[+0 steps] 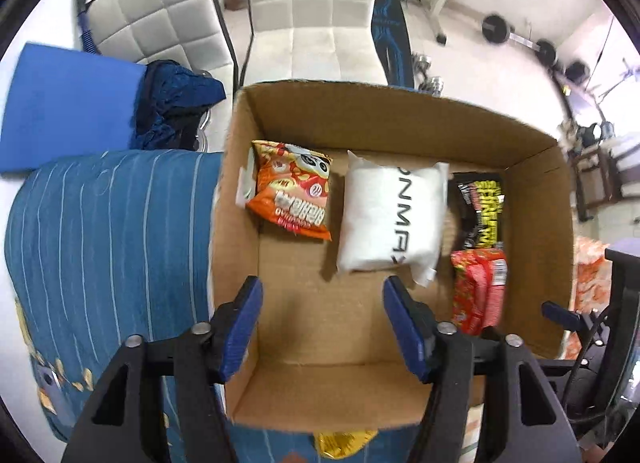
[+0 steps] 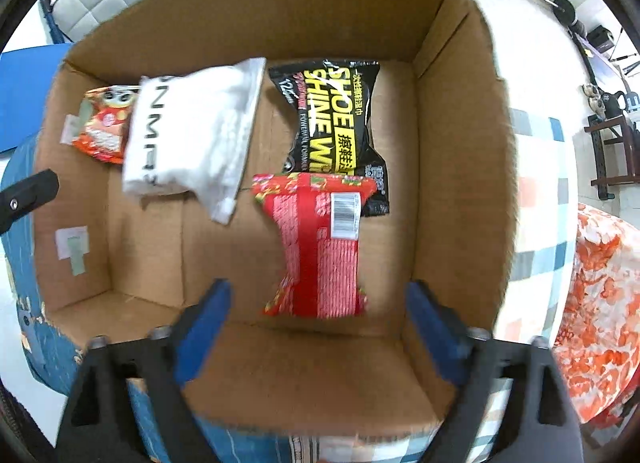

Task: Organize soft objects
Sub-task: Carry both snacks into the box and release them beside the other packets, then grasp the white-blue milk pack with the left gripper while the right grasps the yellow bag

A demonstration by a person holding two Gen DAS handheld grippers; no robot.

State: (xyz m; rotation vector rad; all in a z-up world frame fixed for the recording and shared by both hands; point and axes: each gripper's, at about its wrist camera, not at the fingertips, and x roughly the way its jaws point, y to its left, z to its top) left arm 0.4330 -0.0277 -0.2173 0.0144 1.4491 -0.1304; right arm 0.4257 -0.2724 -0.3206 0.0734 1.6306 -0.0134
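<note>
An open cardboard box (image 1: 400, 123) (image 2: 460, 143) holds several soft packs. An orange snack bag (image 1: 294, 195) (image 2: 102, 131) lies at its left. A white pouch (image 1: 390, 219) (image 2: 192, 135) lies in the middle. A black and yellow shoe-wipes pack (image 1: 482, 211) (image 2: 332, 119) lies at the right, with a red packet (image 1: 478, 287) (image 2: 320, 247) in front of it. My left gripper (image 1: 322, 327) is open and empty above the box, just short of the white pouch. My right gripper (image 2: 318, 327) is open and empty above the box, just short of the red packet.
A blue striped cushion (image 1: 108, 263) lies left of the box. A gold wrapper (image 1: 344, 441) peeks out under the box's near wall. An orange-and-white patterned cloth (image 2: 600, 303) lies to the right on a checked cover (image 2: 536, 223). White chairs (image 1: 316, 11) stand behind.
</note>
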